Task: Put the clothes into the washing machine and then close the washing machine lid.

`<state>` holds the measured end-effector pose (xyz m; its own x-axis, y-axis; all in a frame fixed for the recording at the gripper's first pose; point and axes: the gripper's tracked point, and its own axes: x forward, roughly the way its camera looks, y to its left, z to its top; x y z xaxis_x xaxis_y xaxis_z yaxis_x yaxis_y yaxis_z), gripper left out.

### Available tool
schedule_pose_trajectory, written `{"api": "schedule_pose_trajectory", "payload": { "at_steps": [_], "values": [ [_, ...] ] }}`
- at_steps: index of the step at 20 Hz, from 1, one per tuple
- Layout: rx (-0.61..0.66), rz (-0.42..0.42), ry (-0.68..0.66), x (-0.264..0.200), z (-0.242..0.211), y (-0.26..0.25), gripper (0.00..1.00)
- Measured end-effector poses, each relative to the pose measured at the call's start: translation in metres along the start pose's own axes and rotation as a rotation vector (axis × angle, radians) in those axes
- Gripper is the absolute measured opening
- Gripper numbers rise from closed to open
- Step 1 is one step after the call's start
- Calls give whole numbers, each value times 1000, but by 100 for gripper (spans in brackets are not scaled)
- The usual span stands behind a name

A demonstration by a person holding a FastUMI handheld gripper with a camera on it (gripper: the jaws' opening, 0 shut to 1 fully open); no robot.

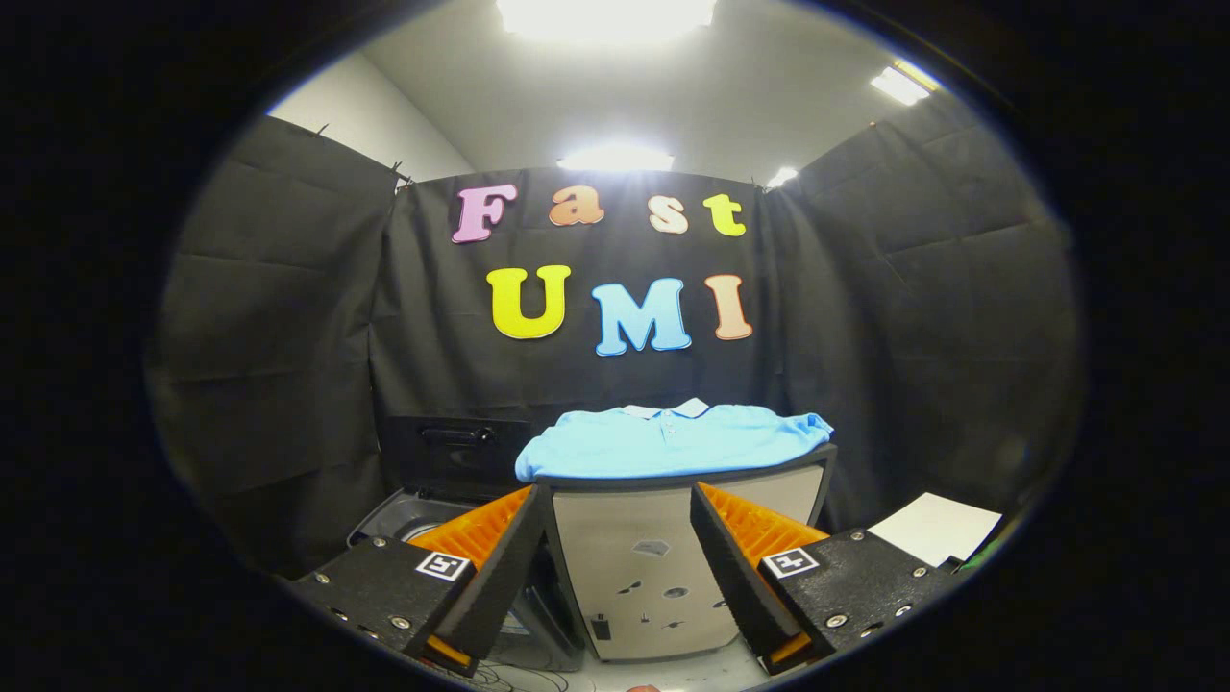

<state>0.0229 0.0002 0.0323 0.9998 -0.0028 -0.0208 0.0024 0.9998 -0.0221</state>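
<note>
1. Light blue cotton-looking polo shirt with a white collar (673, 440) lies spread flat on top of a beige box-like cabinet with a dark rim (642, 567), its collar turned toward the black cloth wall.
2. Beyond and between the fingers stands that cabinet, its front panel facing the camera, with a few small dark marks on it.
3. The hand-held two-finger gripper with black bodies and orange ribbed inner pads (615, 538) is spread wide; its jaws stand well apart and grip nothing.
4. The shirt sits above and just beyond the fingertips, not touching either finger.
5. Left of the cabinet, behind the left finger, is a dark grey top-loading washing machine (408, 514) with its black lid (454, 452) raised upright against the wall; the drum opening is mostly hidden by the finger, so I can only say it seems open.
6. To the right, past the right finger, a flat white sheet or board (937, 527) lies low, near the cloth wall.
7. Some thin dark cables (538, 673) lie on the pale floor by the cabinet's foot.
</note>
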Motion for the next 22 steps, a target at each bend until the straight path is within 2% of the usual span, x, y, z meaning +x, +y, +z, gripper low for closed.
{"api": "schedule_pose_trajectory", "payload": {
  "at_steps": [6,12,16,22],
  "values": [
    [-4,10,-17,54,47,-19,95],
    [17,56,22,117,70,-31,95],
    [-22,60,66,169,76,-45,95],
    [-56,92,208,246,60,-54,95]
  ]
}}
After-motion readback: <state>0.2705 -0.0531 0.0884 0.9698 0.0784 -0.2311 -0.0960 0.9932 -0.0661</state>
